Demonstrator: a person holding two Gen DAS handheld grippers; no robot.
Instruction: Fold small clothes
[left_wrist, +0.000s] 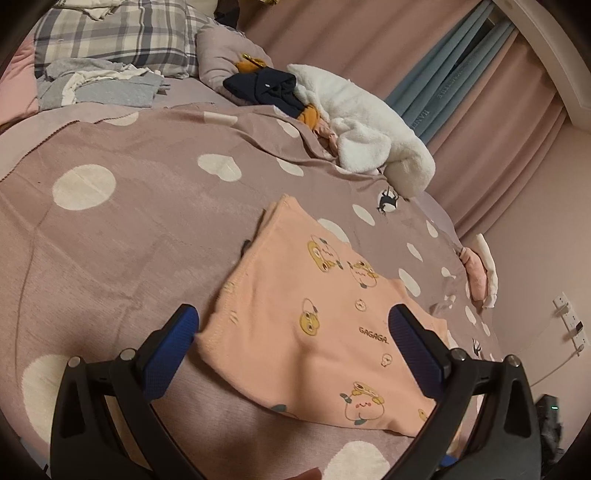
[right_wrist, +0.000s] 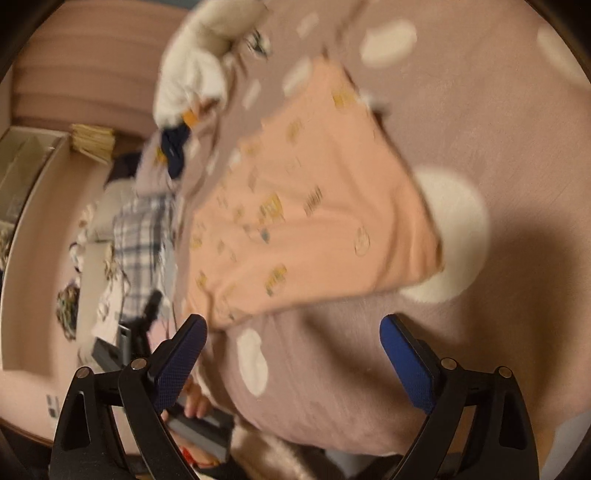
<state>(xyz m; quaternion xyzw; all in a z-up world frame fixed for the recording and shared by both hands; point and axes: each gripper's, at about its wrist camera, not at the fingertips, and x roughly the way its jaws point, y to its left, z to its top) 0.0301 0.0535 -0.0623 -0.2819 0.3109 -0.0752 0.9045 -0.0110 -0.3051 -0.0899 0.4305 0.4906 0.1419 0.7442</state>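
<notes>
A small peach garment (left_wrist: 295, 314) printed with yellow cartoon figures lies flat on the mauve dotted blanket (left_wrist: 122, 236). My left gripper (left_wrist: 293, 325) stands open just above the garment's near part, its blue pads wide apart and not pressing on the cloth. In the blurred right wrist view the same peach garment (right_wrist: 314, 206) lies ahead of my right gripper (right_wrist: 293, 332). That gripper is open over the bare blanket (right_wrist: 332, 369) with nothing between its fingers.
A white fluffy garment (left_wrist: 369, 125) and dark blue clothes (left_wrist: 266, 88) are heaped at the blanket's far edge. Grey folded clothes (left_wrist: 103, 88) and a plaid pillow (left_wrist: 118, 33) lie at the back left. Pink curtains (left_wrist: 498, 110) hang on the right. A person's hand (right_wrist: 195, 406) shows under the right gripper.
</notes>
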